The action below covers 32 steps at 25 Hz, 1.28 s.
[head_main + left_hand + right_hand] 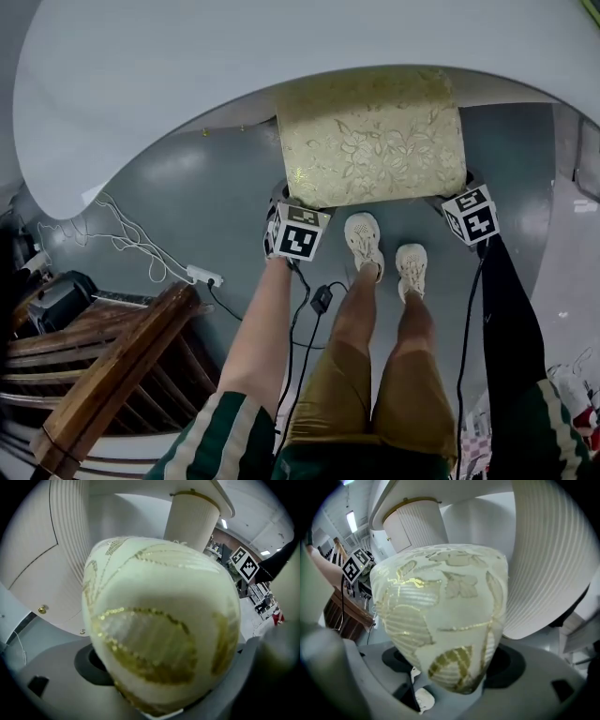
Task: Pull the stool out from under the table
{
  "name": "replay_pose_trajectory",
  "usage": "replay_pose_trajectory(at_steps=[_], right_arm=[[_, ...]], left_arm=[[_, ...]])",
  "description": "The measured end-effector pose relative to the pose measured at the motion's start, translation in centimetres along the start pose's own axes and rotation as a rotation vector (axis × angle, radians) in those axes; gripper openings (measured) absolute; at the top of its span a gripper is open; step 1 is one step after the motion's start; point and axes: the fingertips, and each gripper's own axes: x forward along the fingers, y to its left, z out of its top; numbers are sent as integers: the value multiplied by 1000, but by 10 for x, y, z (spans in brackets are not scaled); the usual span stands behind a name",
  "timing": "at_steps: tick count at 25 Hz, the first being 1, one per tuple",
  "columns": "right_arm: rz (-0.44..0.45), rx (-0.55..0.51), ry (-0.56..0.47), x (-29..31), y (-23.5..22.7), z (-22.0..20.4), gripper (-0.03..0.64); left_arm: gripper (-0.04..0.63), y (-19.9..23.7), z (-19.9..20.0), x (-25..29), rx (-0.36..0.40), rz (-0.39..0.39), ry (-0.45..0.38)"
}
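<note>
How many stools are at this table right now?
1: the stool, gold-patterned, sticks out from under the table at its near edge. The left gripper is on its near-left corner and the right gripper on its near-right corner. The table may hide others.

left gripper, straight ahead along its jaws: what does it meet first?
The stool: its cushion fills the view of the left gripper right at the jaws, likely already gripped. The table pedestal stands behind.
</note>
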Motion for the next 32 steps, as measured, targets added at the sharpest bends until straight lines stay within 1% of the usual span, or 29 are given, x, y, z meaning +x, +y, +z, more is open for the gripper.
replay_pose_trajectory(at_steps=[4,8,11,15,19,22,26,32], right_arm=[[12,-6,-7,-8,6,-7,426],[44,-19,25,4,-4,6,426],[74,-11,47,15,-7,2,426],[90,-8,50,4,-5,-6,426],[99,-26,57,0,-6,-2,426],[105,-30,71,4,-10,-3,426],[117,-29,82,9,-8,-5,426],[130,-30,78,11,-7,-4,426]], left_arm=[[443,-9,-12,-7,-20,-4,26],[443,-2,-6,1,-55,-12,47],[443,-3,-10,9,-74,-28,75],[443,-13,-16,6,-96,-35,96],[443,-16,-16,0,-116,-29,109],[443,-16,-15,3,-121,-19,123],[443,-14,-15,3,-114,2,119],[443,-15,-17,-2,-117,14,134]])
